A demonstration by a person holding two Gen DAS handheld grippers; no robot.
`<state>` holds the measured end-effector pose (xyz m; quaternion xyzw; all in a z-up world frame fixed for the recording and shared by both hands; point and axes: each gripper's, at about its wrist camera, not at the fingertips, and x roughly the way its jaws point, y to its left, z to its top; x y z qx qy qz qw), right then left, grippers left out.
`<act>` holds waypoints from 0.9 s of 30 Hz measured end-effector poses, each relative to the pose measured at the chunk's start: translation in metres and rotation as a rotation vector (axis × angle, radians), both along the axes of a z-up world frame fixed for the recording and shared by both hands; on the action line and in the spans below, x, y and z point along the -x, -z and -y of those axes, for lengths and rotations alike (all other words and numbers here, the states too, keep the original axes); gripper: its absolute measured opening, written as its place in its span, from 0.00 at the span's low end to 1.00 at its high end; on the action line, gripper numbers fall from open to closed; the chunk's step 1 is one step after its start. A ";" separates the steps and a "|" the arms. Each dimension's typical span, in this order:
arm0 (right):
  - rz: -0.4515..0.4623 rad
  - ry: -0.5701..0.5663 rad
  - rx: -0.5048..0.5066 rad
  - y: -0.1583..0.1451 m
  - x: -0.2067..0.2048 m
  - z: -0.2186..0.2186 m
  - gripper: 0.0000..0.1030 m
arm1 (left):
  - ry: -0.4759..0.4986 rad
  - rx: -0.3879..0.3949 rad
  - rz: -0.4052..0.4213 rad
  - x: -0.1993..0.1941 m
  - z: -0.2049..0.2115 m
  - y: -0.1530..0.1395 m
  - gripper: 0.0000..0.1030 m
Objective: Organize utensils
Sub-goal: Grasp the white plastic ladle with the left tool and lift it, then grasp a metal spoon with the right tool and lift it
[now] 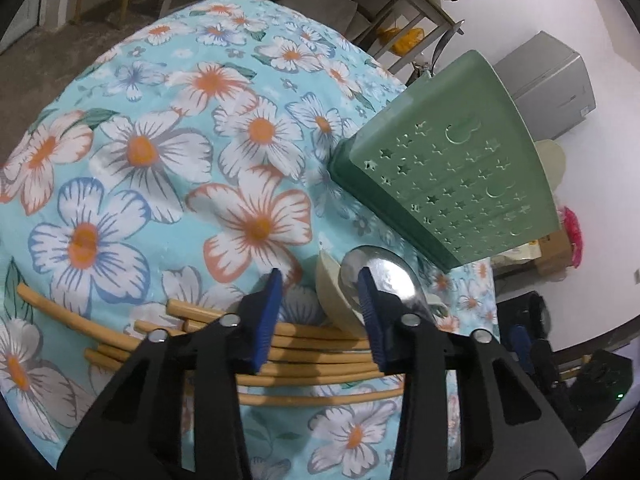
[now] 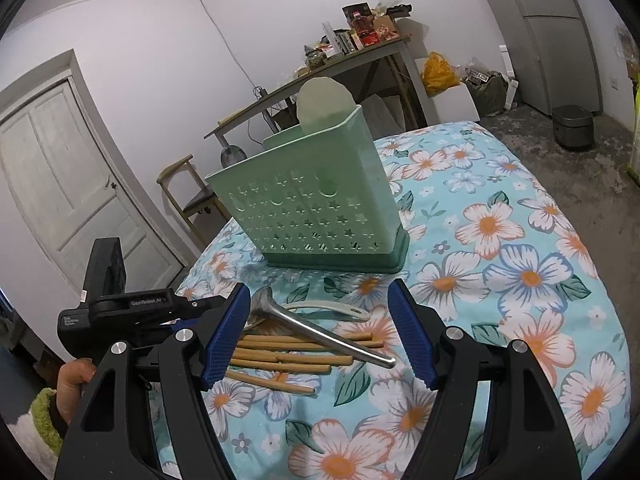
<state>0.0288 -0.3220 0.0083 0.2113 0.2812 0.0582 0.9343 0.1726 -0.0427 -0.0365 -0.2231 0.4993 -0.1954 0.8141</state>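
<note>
A green perforated utensil holder (image 2: 320, 204) stands on the floral tablecloth, also in the left wrist view (image 1: 452, 168); a pale spatula head (image 2: 324, 106) sticks out of it. Several bamboo chopsticks (image 2: 288, 356) lie in a loose pile, with a metal spoon (image 2: 320, 334) across them and a pale plastic spoon (image 2: 332, 310) beside it. My right gripper (image 2: 318, 334) is open above the pile. My left gripper (image 1: 320, 312) is open over the chopsticks (image 1: 312, 356), with the metal spoon bowl (image 1: 388, 276) and the pale spoon (image 1: 332, 292) by its right finger.
The floral tablecloth (image 2: 520, 280) covers a round table. A white door (image 2: 60, 184), a wooden chair (image 2: 188, 196) and a cluttered desk (image 2: 352, 52) stand behind it. A grey cabinet (image 1: 552, 84) is at the right of the left wrist view.
</note>
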 end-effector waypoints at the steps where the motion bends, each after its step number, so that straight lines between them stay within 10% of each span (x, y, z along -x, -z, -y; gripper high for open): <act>1: 0.000 0.000 0.002 0.000 0.001 0.001 0.67 | 0.001 -0.010 0.008 0.001 0.001 -0.001 0.25; 8: 0.010 0.022 0.016 -0.008 0.015 0.001 0.67 | -0.014 -0.125 0.100 0.008 0.007 -0.012 0.04; 27: 0.024 -0.005 0.167 -0.025 0.032 -0.052 0.64 | -0.213 -0.238 0.520 0.057 -0.062 -0.089 0.04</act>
